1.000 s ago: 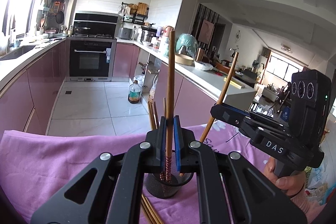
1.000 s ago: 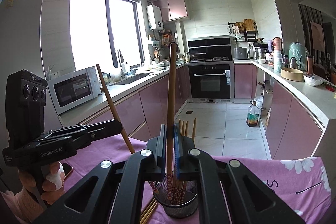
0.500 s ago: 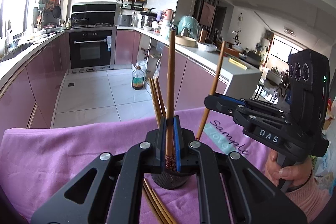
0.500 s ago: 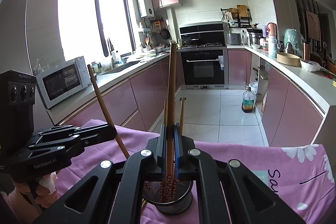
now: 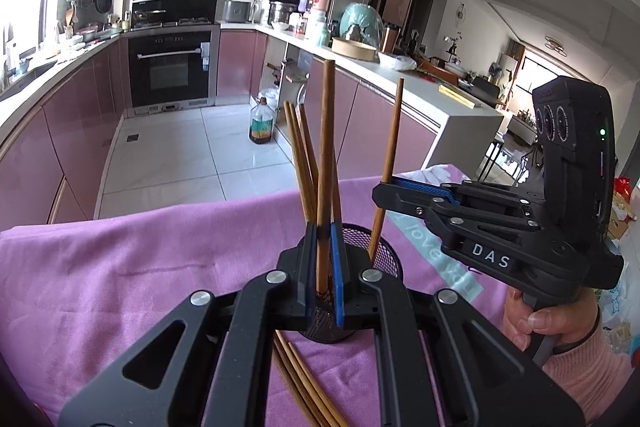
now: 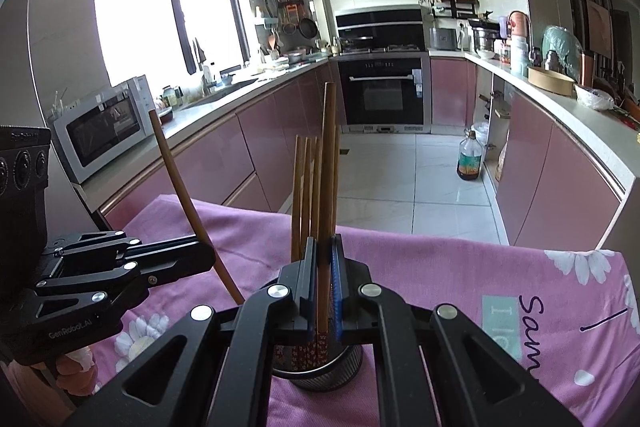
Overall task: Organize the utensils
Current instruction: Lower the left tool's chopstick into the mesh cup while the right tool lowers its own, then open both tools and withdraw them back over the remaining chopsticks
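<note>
A black mesh holder (image 5: 385, 247) stands on the purple cloth (image 5: 120, 267) with several brown chopsticks (image 5: 301, 163) upright in it. My left gripper (image 5: 322, 239) is shut on one chopstick (image 5: 326, 131), held upright with its patterned lower end just over the holder's mouth. My right gripper (image 6: 323, 251) is likewise shut on an upright chopstick (image 6: 329, 155) above the holder (image 6: 349, 359). Each gripper shows in the other's view: the right gripper (image 5: 385, 191) with its slanted chopstick (image 5: 391, 151), the left gripper (image 6: 207, 255) with its own chopstick (image 6: 180, 187).
Loose chopsticks (image 5: 304, 383) lie on the cloth in front of the holder. The cloth's far edge (image 6: 400, 231) drops to the tiled kitchen floor. A person's hand (image 5: 548, 323) grips the right handle. Counters, an oven and a microwave (image 6: 100, 127) are far behind.
Both grippers have sunk toward the holder and tipped further down, each still clamping its chopstick. The chopsticks' lower ends now sit at the holder's mouth.
</note>
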`<control>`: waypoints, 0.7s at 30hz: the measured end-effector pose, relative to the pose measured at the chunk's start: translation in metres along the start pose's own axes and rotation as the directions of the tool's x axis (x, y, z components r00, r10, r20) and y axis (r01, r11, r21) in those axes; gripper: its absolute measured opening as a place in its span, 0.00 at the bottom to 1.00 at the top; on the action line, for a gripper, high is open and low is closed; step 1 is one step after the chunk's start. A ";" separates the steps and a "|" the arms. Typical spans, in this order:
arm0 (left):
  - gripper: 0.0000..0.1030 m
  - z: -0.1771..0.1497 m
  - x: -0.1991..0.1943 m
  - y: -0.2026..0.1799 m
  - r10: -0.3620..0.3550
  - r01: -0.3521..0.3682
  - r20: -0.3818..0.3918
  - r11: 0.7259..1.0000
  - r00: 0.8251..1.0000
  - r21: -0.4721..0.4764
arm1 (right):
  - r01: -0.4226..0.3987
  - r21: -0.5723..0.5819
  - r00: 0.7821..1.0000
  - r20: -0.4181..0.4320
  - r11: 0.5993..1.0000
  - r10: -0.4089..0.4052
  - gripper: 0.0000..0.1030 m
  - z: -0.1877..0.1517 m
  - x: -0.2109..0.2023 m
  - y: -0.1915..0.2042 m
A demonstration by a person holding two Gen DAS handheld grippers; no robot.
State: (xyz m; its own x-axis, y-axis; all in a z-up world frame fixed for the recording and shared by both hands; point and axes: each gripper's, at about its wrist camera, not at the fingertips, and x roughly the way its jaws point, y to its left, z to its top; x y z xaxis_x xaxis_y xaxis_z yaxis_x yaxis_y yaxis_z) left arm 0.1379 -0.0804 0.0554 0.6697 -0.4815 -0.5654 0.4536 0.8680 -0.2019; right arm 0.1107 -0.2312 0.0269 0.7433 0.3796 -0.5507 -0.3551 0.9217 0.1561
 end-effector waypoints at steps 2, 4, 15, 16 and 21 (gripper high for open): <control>0.07 -0.001 0.005 0.002 0.000 0.000 -0.012 1.000 1.000 -0.003 | 0.005 0.002 1.000 -0.020 1.000 -0.005 0.05 -0.001 0.005 0.000; 0.07 -0.001 0.011 0.002 0.003 -0.004 -0.024 1.000 1.000 -0.003 | 0.010 0.009 0.999 -0.037 1.000 -0.010 0.06 -0.003 0.010 -0.001; 0.07 0.006 0.039 0.009 0.042 -0.043 -0.050 0.999 0.998 -0.025 | 0.020 0.033 0.998 -0.062 0.999 -0.018 0.07 -0.003 0.026 -0.005; 0.07 0.005 0.040 0.008 0.047 -0.048 -0.051 0.998 0.998 -0.027 | 0.020 0.040 0.998 -0.062 0.999 -0.018 0.07 -0.004 0.027 -0.006; 0.08 -0.003 0.042 0.014 0.046 -0.048 -0.049 0.998 0.998 -0.041 | 0.016 0.049 0.998 -0.054 0.999 -0.014 0.07 -0.007 0.025 -0.007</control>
State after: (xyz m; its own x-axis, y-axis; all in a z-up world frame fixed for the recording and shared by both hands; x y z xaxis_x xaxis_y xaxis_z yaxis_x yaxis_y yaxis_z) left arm 0.1711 -0.0886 0.0265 0.6603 -0.4342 -0.6127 0.3964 0.8945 -0.2067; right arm 0.1277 -0.2284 0.0069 0.7163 0.3621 -0.5964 -0.3149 0.9306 0.1868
